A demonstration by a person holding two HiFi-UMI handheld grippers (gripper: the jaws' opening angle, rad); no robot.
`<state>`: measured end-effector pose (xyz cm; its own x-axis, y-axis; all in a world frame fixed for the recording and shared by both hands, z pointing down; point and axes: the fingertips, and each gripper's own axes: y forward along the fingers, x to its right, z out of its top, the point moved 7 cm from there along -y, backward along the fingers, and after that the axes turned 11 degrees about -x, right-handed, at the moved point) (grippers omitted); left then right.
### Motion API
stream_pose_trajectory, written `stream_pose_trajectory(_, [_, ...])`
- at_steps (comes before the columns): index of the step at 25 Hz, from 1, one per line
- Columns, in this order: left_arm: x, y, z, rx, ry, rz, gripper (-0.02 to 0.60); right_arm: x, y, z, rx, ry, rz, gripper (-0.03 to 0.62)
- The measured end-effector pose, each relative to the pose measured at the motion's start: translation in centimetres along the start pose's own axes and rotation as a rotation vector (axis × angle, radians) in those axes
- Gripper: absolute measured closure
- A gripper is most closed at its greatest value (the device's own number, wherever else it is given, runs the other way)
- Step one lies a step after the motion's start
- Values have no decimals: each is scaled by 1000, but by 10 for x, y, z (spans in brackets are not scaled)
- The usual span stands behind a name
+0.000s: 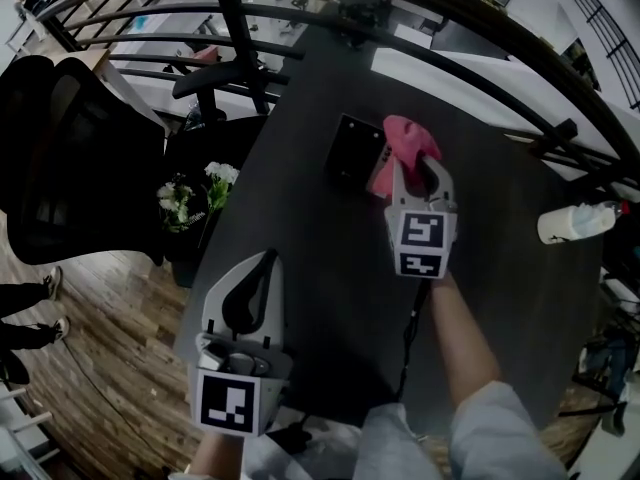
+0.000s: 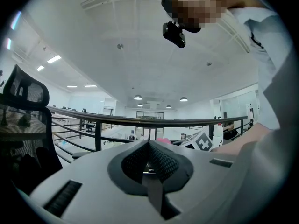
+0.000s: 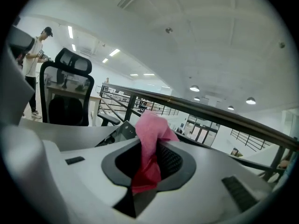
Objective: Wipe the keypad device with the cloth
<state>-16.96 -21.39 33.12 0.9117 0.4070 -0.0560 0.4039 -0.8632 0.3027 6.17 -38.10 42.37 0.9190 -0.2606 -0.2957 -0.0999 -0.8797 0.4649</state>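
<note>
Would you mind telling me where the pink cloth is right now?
In the head view, the pink cloth is clamped in the right gripper, upper centre of the dark table, just right of the black keypad device.

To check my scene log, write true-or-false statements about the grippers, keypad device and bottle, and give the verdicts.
1. The right gripper is shut on the pink cloth. True.
2. The keypad device lies on the dark table. True.
3. The left gripper grips the keypad device. False: the left gripper is shut on nothing, well apart from the device.
4. The white bottle stands upright. False: it lies on its side.
</note>
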Motion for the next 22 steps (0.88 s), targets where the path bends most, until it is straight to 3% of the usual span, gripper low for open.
stream_pose_trajectory(22, [-6, -16, -8, -29, -1, 52, 580, -73, 29, 1, 1, -132, 166, 516])
